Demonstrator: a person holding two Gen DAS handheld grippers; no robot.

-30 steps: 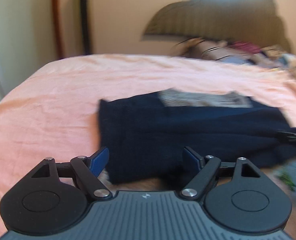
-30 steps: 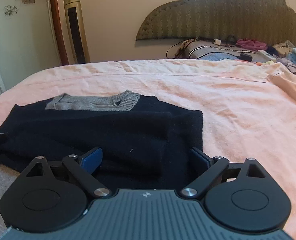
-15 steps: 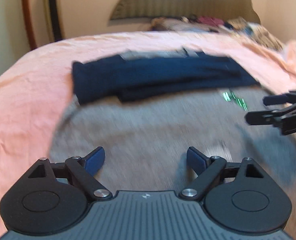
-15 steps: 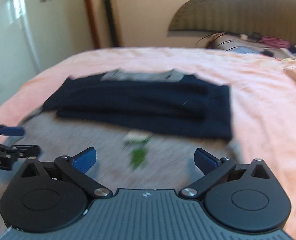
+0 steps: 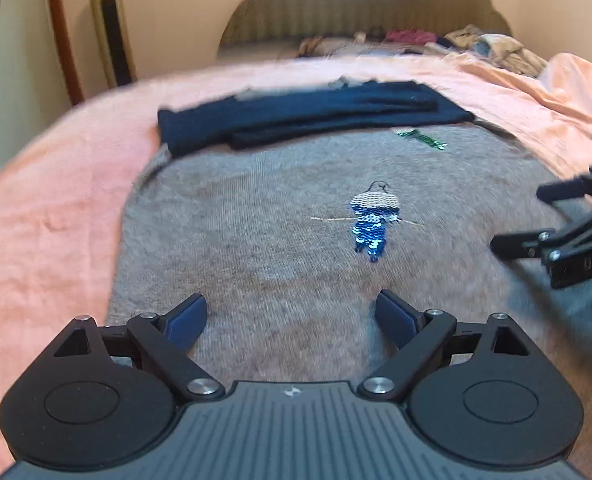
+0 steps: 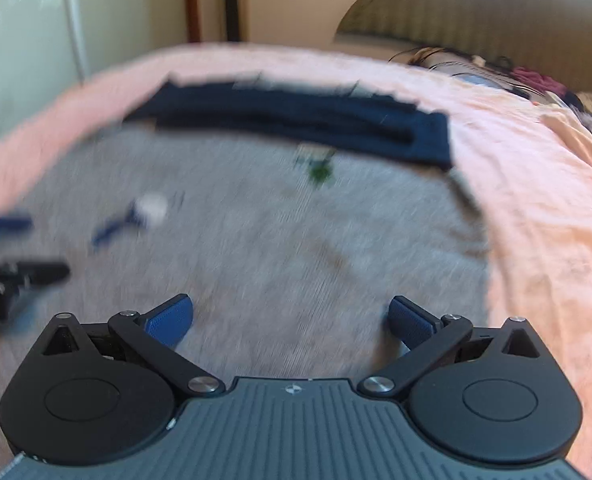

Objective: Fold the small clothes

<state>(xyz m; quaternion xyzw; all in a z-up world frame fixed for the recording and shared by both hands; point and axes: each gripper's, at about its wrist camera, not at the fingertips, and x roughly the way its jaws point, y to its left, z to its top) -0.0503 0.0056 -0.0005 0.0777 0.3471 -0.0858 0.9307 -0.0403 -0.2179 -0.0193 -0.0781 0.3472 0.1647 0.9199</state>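
Lying flat: grey sweater (image 5: 256, 248) | beyond: folded navy garment (image 5: 304, 114) | underneath: pink sheet (image 5: 48, 216)

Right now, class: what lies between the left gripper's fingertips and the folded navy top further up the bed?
In the left wrist view, between the left gripper and the folded navy top lies only grey knit, bearing a blue sequin figure.

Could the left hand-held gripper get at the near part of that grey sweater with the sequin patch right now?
Probably yes. The left hand-held gripper is open and empty, with the grey sweater spread flat directly beneath it. Nothing lies between; the right hand-held gripper stands off to one side.
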